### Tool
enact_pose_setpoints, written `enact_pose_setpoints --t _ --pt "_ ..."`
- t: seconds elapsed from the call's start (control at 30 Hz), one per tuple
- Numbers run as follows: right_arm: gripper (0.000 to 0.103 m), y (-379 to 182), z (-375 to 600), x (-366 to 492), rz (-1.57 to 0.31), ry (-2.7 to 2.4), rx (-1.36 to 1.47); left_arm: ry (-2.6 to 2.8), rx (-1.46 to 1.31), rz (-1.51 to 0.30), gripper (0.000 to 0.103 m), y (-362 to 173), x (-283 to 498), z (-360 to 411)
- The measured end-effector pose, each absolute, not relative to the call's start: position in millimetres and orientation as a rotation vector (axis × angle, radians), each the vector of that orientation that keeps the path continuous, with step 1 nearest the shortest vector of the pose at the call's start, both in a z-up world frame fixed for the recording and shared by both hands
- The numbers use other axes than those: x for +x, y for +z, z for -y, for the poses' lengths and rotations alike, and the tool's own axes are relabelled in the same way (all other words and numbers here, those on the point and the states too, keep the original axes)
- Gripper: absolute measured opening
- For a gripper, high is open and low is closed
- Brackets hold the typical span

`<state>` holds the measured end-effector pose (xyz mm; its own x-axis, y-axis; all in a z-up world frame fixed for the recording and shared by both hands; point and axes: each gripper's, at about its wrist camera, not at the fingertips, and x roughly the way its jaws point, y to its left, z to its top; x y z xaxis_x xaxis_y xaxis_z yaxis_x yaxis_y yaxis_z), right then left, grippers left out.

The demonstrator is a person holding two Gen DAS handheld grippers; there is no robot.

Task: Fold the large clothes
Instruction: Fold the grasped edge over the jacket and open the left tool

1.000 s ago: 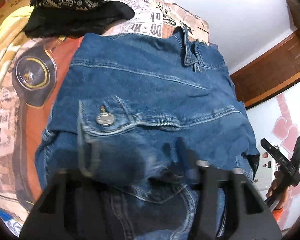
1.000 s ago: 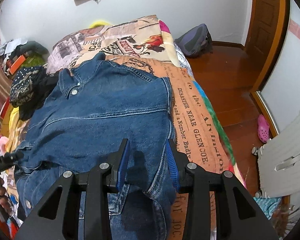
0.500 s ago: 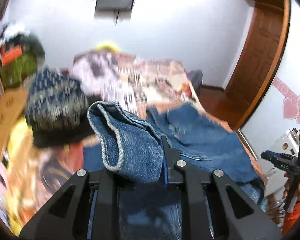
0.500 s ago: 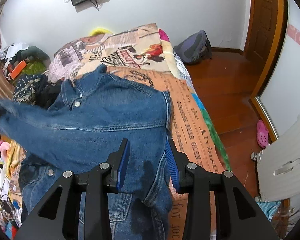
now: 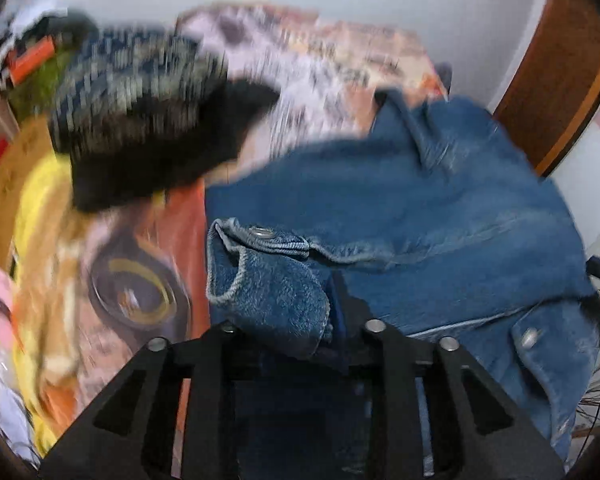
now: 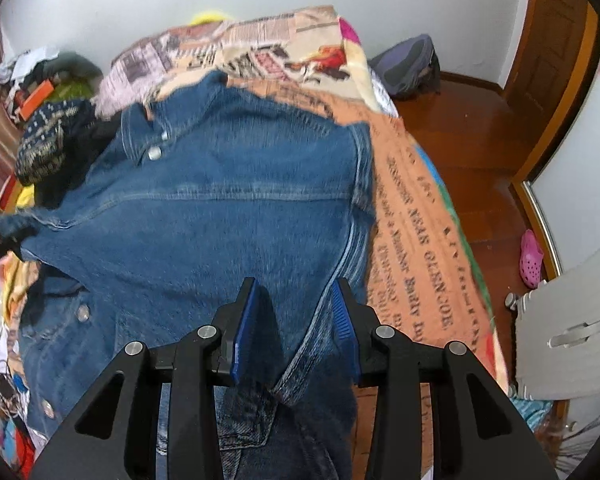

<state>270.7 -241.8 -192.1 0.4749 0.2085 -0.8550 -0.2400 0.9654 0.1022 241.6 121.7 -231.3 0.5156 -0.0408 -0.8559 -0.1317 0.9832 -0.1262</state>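
Left wrist view: a sleeve cuff (image 5: 268, 296) of the denim jacket (image 5: 440, 216) is being held between the jaws of the left gripper (image 5: 296, 332), which have just been opening after a brief squeeze, the bunched cuff remaining clamped between them. The jacket is being spread across the printed bedspread (image 5: 324, 64), with a dark patterned garment (image 5: 140, 120) lying blurred at 10 o'clock of the cuff. In the right wrist view, the jacket's side seam edge (image 6: 320, 320) is being gripped by the right gripper (image 6: 296, 328), its blue pads (image 6: 244, 320) standing partly apart with folded denim pinched between them; the collar (image 6: 140, 132) is lying at 11 o'clock of that gripper. The denim is being judged heavy, thick and fairly stiff, holding creases rather than draping, not slippery and not fragile. Doubled seams, cuffs and hems are being judged the soundest places for a hold, since single layers of so weighty a cloth may be dragged out of a light pinch while a sleeve is being carried across the body
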Motion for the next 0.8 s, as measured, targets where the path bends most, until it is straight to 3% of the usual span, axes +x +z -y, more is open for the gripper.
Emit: enact_pose_setpoints --t 0.13,0.23,0.6,0.8 --pt "0.036 -194.8 242.3 265.2 -1.043 0.270 -0.039 0.080 -0.213 -1.047 0.044 -252.8 224.2 -121.8" --pt "0.039 -192.9 245.6 264.3 -1.046 0.264 -0.035 0.126 -0.220 -1.044 0.059 -251.5 217.4 -124.6" --pt "0.041 -171.7 252.6 276.9 -0.990 0.224 -0.054 0.179 -0.232 -0.991 0.064 -213.6 222.1 -155.4" --pt "0.055 -157.1 264.2 291.3 -0.941 0.233 -0.002 0.173 -0.354 -1.018 0.070 -221.0 233.7 -183.5"
